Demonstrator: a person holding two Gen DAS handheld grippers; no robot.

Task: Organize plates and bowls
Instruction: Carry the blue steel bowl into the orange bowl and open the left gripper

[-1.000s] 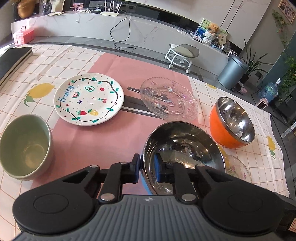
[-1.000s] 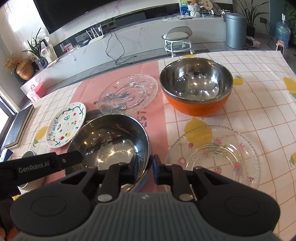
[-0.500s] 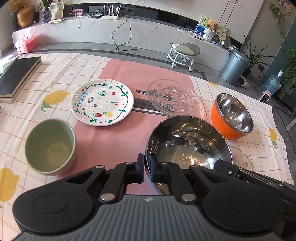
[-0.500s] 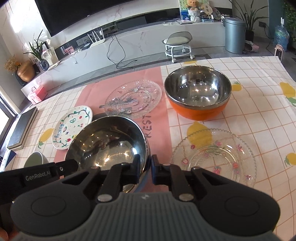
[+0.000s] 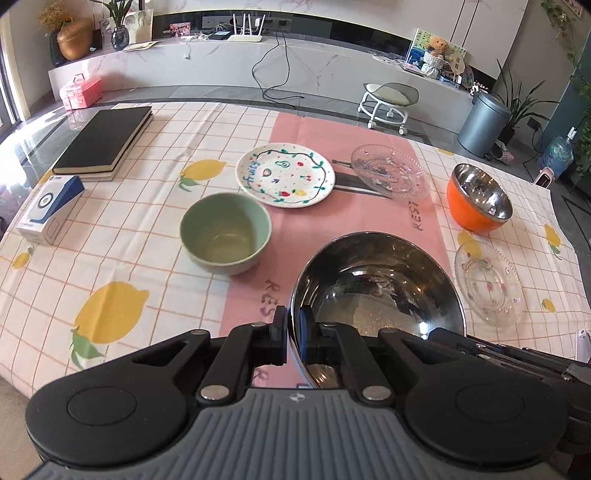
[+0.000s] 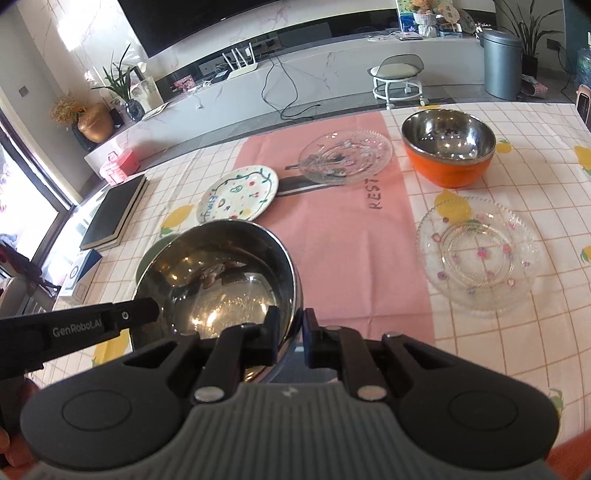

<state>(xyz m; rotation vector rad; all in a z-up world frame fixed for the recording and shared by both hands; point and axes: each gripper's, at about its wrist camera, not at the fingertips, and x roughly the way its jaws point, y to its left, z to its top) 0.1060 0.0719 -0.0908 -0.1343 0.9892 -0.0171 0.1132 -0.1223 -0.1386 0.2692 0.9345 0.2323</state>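
Fingers nearly closed on both sides: the left gripper and right gripper each pinch the steel bowl by its near rim, holding it over the pink runner, beside the green bowl.

The setting is a home living room. A long marble media console carries a router, a teddy bear and a vase, below a wall-mounted television. A lemon-print tablecloth covers the desk.
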